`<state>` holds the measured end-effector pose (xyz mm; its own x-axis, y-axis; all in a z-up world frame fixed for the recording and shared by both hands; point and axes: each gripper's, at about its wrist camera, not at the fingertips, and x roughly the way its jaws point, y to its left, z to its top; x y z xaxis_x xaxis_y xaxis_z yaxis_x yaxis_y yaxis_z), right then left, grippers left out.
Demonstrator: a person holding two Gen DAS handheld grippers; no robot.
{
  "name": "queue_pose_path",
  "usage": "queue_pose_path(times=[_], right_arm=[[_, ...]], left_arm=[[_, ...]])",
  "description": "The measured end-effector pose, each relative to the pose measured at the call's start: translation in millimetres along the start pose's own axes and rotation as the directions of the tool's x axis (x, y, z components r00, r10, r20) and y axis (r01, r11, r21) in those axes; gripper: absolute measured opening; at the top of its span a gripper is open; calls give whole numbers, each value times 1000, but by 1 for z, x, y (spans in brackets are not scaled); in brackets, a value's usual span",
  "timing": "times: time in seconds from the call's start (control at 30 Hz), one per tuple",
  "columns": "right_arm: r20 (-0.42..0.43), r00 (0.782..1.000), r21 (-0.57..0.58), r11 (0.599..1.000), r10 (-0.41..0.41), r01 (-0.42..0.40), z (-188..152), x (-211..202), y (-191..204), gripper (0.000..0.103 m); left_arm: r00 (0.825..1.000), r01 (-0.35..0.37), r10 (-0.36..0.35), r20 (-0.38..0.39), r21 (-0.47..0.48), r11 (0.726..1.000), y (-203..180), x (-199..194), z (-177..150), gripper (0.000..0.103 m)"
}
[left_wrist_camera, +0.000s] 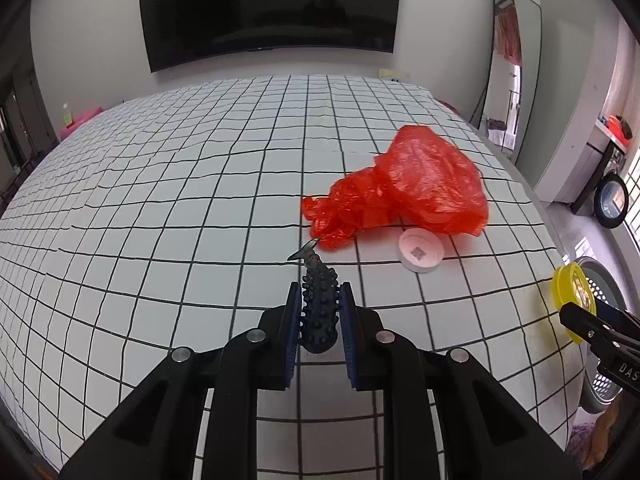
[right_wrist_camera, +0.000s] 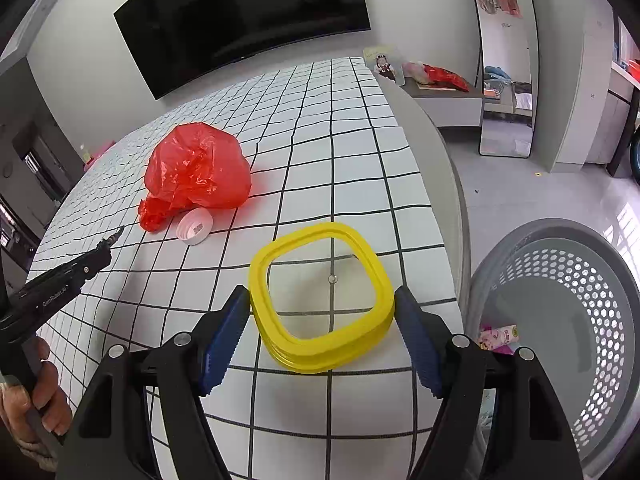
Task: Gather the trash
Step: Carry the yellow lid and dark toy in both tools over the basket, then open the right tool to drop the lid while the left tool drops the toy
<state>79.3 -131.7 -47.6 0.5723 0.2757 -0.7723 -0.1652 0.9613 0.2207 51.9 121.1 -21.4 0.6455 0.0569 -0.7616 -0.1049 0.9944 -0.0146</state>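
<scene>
My left gripper [left_wrist_camera: 319,312] is shut on a dark knobbly object [left_wrist_camera: 318,304] with a pointed tip, held just above the checked table [left_wrist_camera: 160,200]. A crumpled red plastic bag [left_wrist_camera: 404,188] lies ahead to the right, with a white round lid [left_wrist_camera: 420,250] beside it. My right gripper [right_wrist_camera: 320,320] is shut on a yellow square ring lid [right_wrist_camera: 320,300] near the table's right edge. The bag [right_wrist_camera: 196,172] and the white lid [right_wrist_camera: 195,226] also show in the right wrist view. The left gripper [right_wrist_camera: 60,280] shows at the left there.
A grey perforated basket [right_wrist_camera: 560,320] stands on the floor right of the table, with a pink packet [right_wrist_camera: 500,336] inside. A TV [left_wrist_camera: 272,4] hangs on the far wall. A mirror [left_wrist_camera: 508,68] leans at the right. A grey bench [right_wrist_camera: 452,100] stands beyond the table.
</scene>
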Motion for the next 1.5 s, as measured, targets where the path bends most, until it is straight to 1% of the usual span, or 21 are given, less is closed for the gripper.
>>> queue_pose_path(times=[0.2,0.33,0.43,0.57,0.7,0.83,1.0,1.1,1.2,1.5], right_arm=[[32,999,39,999,-37,36,-11,-26,-21,71],[46,995,69,994,-83,80,-20,-43,-42,71],[50,992,96,989,-118,113,-28,-55,-60,71],[50,983,144,975,-175,167,-41,-71,-92,71],[41,973,192,958,-226,214,-55,-83,-124,71],[21,966,230,941,-259,247,-67,-87,-150,71],[4,964,265,930,-267,256,-78,-86,-171,71],[-7,964,281,924,-267,258,-85,-85,-182,71],[-13,964,296,920,-265,256,-88,-85,-191,71],[-19,968,313,918,-250,243,-92,-82,-205,71]], left_arm=[[996,81,-83,31,79,994,-46,-20,-1,19],[987,148,-155,41,142,979,-85,-28,-2,19],[977,199,-209,36,190,961,-116,-33,-4,19],[962,266,-275,-1,257,929,-160,-33,-10,19],[946,319,-321,-43,307,897,-202,-30,-18,19],[935,350,-343,-85,350,869,-238,-24,-27,19],[926,377,-353,-135,389,840,-274,-15,-39,19],[923,385,-350,-160,412,826,-291,-10,-46,19],[920,391,-347,-181,420,819,-302,-4,-50,19],[926,376,-319,-201,436,818,-317,5,-53,19]])
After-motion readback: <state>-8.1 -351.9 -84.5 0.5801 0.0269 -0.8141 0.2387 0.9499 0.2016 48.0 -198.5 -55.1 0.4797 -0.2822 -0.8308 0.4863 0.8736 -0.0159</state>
